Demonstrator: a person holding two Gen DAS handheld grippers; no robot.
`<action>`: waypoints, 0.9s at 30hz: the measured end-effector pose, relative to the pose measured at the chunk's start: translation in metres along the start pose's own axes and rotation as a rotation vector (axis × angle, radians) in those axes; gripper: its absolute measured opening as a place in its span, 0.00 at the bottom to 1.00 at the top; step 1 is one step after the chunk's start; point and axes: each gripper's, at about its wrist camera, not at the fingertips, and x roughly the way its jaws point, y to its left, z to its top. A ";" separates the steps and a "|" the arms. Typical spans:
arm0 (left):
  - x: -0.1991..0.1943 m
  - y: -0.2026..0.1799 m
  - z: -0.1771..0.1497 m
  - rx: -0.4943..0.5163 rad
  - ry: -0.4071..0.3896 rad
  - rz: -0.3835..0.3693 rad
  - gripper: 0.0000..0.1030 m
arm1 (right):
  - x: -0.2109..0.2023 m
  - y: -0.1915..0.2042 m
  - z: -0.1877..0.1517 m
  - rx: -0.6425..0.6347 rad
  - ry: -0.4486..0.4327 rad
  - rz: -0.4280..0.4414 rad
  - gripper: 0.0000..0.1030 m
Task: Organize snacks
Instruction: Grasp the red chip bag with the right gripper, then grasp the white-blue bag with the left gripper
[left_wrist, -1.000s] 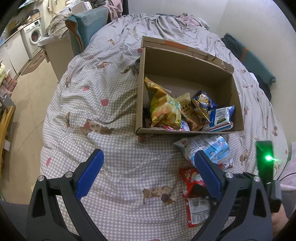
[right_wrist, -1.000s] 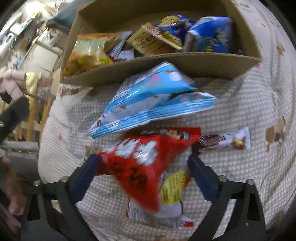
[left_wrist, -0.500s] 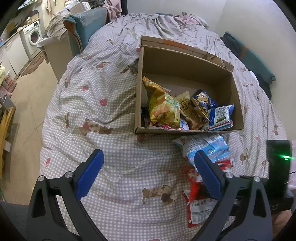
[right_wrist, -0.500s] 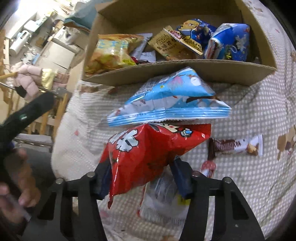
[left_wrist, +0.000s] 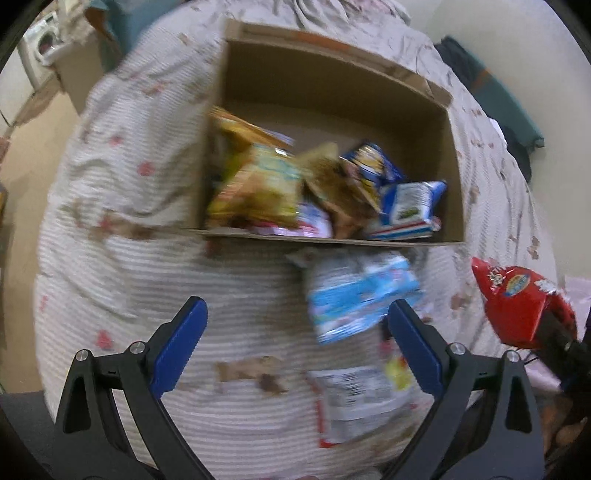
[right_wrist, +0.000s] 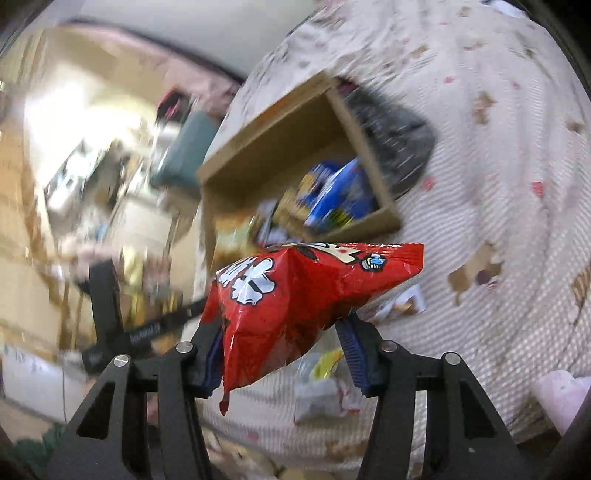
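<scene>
My right gripper (right_wrist: 284, 350) is shut on a red snack bag (right_wrist: 295, 291), lifted off the bed; that red bag (left_wrist: 517, 306) also shows at the right edge of the left wrist view. A cardboard box (left_wrist: 369, 88) on the checked bedspread holds several snack packs, among them a yellow bag (left_wrist: 255, 184) and a blue pack (left_wrist: 410, 203). In front of the box lie a light blue bag (left_wrist: 354, 299) and a white and red packet (left_wrist: 358, 398). My left gripper (left_wrist: 295, 347) stands open above the bed, just left of them, with nothing between its fingers.
The box (right_wrist: 280, 147) sits mid-bed, with a dark remote-like object (right_wrist: 395, 140) beside it. A small bar wrapper (right_wrist: 402, 306) lies on the bedspread (right_wrist: 498, 184). A teal cushion (left_wrist: 495, 88) is at the far right; a washing machine (left_wrist: 44, 48) stands off the bed to the left.
The right gripper shut on the red bag and lifted it off the bed, swinging up and turning. The left gripper drifted toward the light blue bag; its view is now blurred.
</scene>
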 end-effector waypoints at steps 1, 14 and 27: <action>0.005 -0.006 0.003 -0.001 0.008 0.000 0.94 | 0.001 -0.002 0.001 0.017 -0.017 -0.006 0.54; 0.095 -0.049 0.007 0.120 0.166 0.077 0.95 | -0.018 -0.027 0.007 0.117 -0.106 -0.024 0.54; 0.078 -0.070 0.007 0.005 0.131 0.111 0.95 | -0.015 -0.024 0.011 0.114 -0.119 -0.019 0.54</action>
